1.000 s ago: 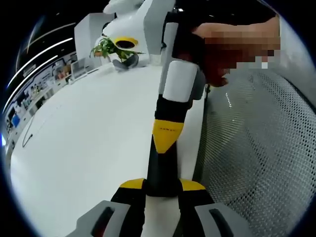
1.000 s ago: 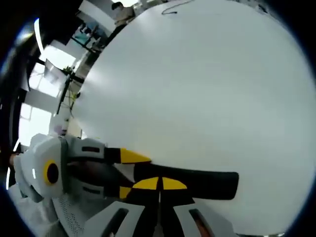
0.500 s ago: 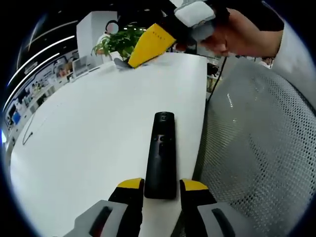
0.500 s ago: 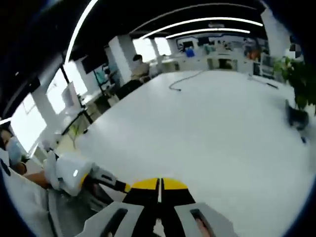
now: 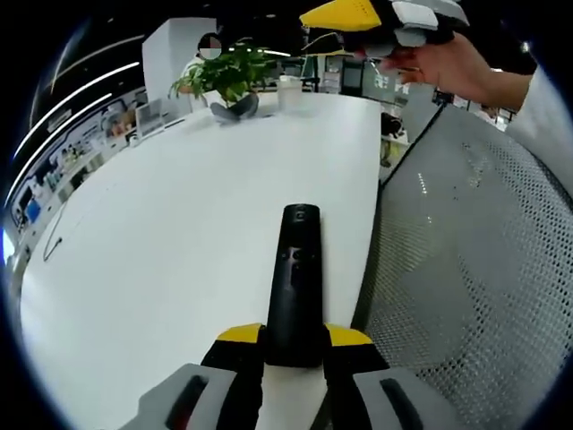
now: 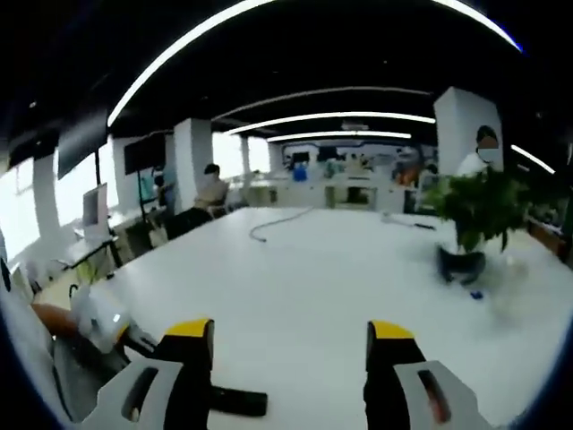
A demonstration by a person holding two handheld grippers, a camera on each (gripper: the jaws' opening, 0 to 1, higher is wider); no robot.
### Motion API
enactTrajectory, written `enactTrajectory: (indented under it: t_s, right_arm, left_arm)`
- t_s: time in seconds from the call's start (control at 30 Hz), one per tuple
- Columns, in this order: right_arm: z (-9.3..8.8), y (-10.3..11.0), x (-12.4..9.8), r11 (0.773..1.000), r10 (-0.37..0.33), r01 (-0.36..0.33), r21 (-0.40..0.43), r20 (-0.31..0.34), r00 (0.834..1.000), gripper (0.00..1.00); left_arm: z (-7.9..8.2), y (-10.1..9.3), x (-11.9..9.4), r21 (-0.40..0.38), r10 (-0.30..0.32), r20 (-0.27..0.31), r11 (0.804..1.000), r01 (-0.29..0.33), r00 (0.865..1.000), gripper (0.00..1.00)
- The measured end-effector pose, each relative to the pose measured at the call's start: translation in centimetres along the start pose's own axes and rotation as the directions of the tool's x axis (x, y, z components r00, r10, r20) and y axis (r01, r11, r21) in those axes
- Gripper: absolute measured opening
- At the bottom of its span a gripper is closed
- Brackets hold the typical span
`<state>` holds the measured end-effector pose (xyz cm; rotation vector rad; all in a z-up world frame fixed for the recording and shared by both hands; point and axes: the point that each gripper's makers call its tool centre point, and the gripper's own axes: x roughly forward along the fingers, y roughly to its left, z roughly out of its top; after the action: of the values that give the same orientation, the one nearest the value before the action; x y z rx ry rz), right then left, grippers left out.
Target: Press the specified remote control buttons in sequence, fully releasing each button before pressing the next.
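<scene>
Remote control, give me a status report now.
Left gripper shut on black remote control, flat on white table. Right gripper open, raised above the table. Nothing blocking the buttons.

No readable text, labels or numbers anywhere. Remote control [image 5: 295, 285] button markings too small to read; background shelf signage blurred in both views.

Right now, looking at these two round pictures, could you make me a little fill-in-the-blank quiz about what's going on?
1. The left gripper is shut on a long ____ remote control.
2. The remote control lies on a large ____ table.
3. The right gripper has its yellow-tipped jaws ____, with nothing between them.
4. At the table's far end stands a leafy green potted ____.

Missing words: black; white; open; plant
</scene>
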<state>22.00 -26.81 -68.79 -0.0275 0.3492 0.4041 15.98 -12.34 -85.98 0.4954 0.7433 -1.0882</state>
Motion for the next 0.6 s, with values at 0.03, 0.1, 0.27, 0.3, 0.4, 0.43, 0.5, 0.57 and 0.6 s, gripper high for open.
enactTrajectory:
  t_s: [0.03,0.1,0.27,0.3,0.4,0.43,0.5,0.57,0.6]
  right_arm:
    - [0.0,-0.5,-0.2,1.000,-0.025,0.025,-0.011,0.011,1.000,0.77]
    - [-0.2,-0.8,-0.4,0.999,-0.043,0.043,-0.019,0.019,0.999,0.82]
    - [-0.5,-2.0,-0.5,0.982,-0.132,0.137,-0.128,0.050,0.990,0.90]
    - [-0.7,-2.2,-0.4,0.977,-0.146,0.152,-0.151,0.049,0.988,0.92]
    - [-1.3,-2.6,-0.2,0.970,-0.170,0.175,-0.168,0.048,0.984,0.99]
    - [-1.2,-2.7,-0.3,0.969,-0.174,0.180,-0.172,0.054,0.983,0.98]
    - [-0.5,-2.7,-0.5,0.967,-0.179,0.191,-0.167,0.086,0.980,0.99]
    - [-0.5,-3.0,-0.6,0.967,-0.187,0.200,-0.158,0.097,0.978,0.99]
    - [-0.6,-3.1,-0.5,0.967,-0.189,0.202,-0.153,0.095,0.977,0.98]
  left_arm:
    - [0.0,0.0,0.0,-0.005,0.001,-0.001,1.000,-0.001,1.000,0.25]
    - [0.0,0.0,0.0,-0.005,0.002,-0.003,1.000,-0.002,1.000,0.25]
    - [0.0,0.0,0.0,-0.002,0.002,-0.009,1.000,-0.002,1.000,0.24]
    - [0.0,0.0,0.0,-0.001,0.001,-0.011,1.000,-0.001,1.000,0.24]
    - [0.0,0.0,0.0,0.005,-0.002,-0.018,1.000,0.002,1.000,0.24]
    - [0.0,0.0,0.0,0.003,-0.002,-0.020,1.000,0.002,1.000,0.24]
    - [0.0,-0.1,0.0,0.015,-0.001,-0.020,1.000,0.001,1.000,0.24]
    - [0.0,-0.1,0.0,0.021,-0.001,-0.027,1.000,0.001,1.000,0.24]
    - [0.0,0.0,0.0,0.024,0.001,-0.033,1.000,0.000,0.999,0.24]
